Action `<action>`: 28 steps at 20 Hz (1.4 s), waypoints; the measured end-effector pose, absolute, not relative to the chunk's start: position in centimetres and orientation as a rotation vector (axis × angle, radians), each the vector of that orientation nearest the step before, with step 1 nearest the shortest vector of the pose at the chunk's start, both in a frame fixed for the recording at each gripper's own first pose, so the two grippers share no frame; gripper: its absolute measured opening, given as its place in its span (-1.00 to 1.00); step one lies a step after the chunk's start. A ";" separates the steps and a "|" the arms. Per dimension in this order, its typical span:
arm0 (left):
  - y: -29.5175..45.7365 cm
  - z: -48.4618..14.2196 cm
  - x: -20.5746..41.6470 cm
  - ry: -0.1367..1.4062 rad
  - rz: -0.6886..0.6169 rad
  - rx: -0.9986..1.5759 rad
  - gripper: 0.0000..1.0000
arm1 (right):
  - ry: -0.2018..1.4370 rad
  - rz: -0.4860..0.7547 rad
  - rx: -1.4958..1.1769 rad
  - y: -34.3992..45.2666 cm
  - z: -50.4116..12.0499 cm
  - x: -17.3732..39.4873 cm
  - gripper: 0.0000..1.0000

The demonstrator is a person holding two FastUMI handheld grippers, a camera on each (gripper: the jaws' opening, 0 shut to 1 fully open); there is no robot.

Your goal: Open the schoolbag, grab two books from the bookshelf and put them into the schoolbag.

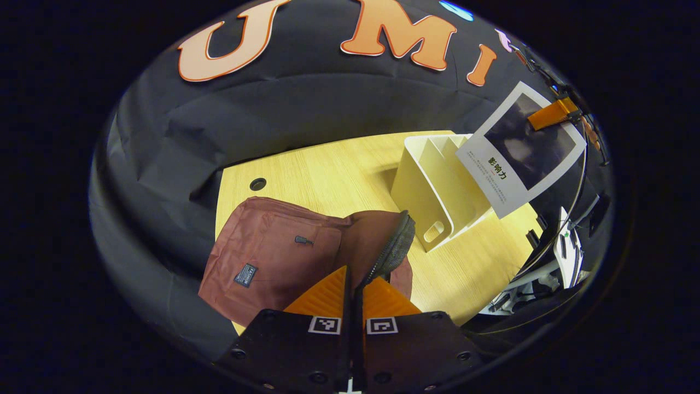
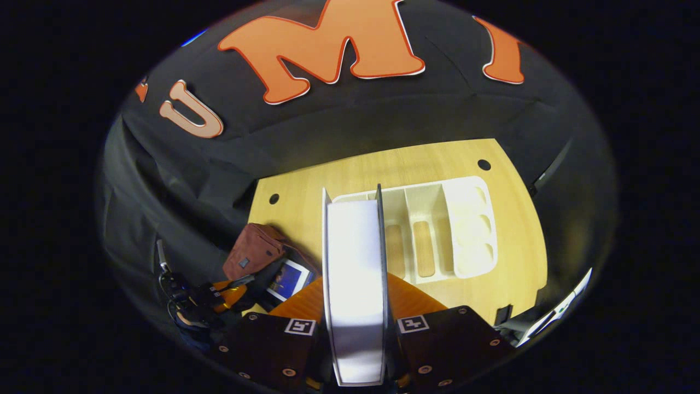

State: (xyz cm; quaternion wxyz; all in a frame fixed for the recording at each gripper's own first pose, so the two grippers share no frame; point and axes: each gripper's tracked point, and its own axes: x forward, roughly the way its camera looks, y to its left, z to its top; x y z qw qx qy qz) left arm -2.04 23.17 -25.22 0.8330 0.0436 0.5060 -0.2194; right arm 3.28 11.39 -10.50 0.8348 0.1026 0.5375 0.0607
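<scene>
Right gripper point(image 2: 355, 306) clamped a book point(image 2: 354, 273) spine-up above the bookshelf point(image 2: 470, 230). Left gripper point(image 1: 354, 290) pinched the schoolbag point(image 1: 273, 257) flap open, far left. Risk: flap slipping shut, blocking the book

Ahead of the left fingers point(image 1: 328, 295) lies the schoolbag point(image 1: 262, 257), matt woven cloth with a coarse mesh edge. Beyond it the bench point(image 1: 339, 175) shows smooth pale wood grain. The bookshelf point(image 1: 432, 186) looks like smooth matt plastic. Between the right fingers point(image 2: 415, 298), the book point(image 2: 354, 284) shows plain paper pages (its cover faintly glossy).
</scene>
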 end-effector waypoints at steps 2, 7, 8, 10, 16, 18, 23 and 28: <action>23.2 -25.1 -1.9 1.074 -0.478 0.101 -0.94 | 1.130 0.133 0.278 12.7 -11.5 2.3 -0.21; 23.6 -24.6 -1.3 1.073 -0.514 0.136 -0.94 | 1.133 0.155 0.456 17.5 -15.0 -0.3 -0.21; 23.5 -24.4 -1.1 1.072 -0.521 0.145 -0.94 | 1.127 0.161 0.484 18.5 -15.5 -0.6 -0.21; 23.5 -24.1 -0.9 1.067 -0.533 0.157 -0.94 | 1.100 0.155 0.544 20.0 -16.5 -0.8 -0.22; 23.8 -22.9 -0.3 1.057 -0.559 0.196 -0.94 | 1.087 0.159 0.618 24.0 -20.7 -2.5 -0.21; 23.7 -22.6 -0.1 1.058 -0.561 0.208 -0.94 | 1.088 0.168 0.638 25.7 -22.1 -2.8 -0.21; 23.2 -22.4 0.2 1.063 -0.560 0.240 -0.94 | 1.117 0.203 0.698 29.9 -26.5 -2.9 -0.22; 22.8 -22.4 0.2 1.062 -0.566 0.269 -0.94 | 1.101 0.235 0.787 33.4 -28.8 -2.1 -0.21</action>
